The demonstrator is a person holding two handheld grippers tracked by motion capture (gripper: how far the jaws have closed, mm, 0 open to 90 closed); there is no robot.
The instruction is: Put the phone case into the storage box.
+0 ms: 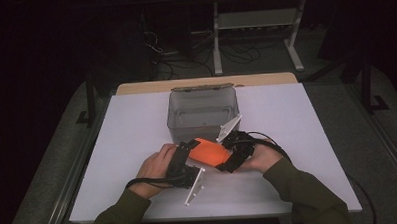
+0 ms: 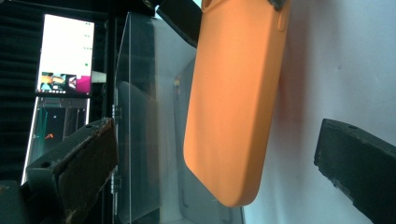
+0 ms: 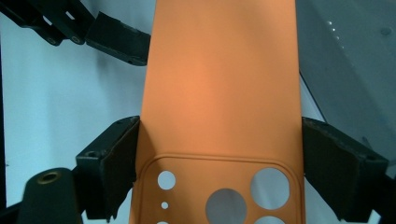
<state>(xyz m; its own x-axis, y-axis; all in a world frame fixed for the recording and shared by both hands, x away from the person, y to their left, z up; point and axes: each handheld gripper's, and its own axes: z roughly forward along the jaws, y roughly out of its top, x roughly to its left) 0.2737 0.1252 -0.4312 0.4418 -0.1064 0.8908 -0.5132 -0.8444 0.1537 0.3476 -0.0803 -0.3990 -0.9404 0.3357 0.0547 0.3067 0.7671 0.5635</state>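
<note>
Orange phone case (image 3: 219,88) pinched across its camera-cutout end by right gripper (image 3: 219,172), pads pressed to both long edges. Held above white tabletop (image 1: 132,129), just in front of clear plastic bin (image 1: 202,112). Left gripper (image 2: 224,163) spread wide around the case's free end, pads apparently clear of it, though high view too dim to confirm.

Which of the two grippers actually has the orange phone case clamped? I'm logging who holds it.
The right gripper: its pads press both long edges of the orange phone case at the camera-cutout end. The left gripper stands open, jaws apart from the case's rounded end.
</note>
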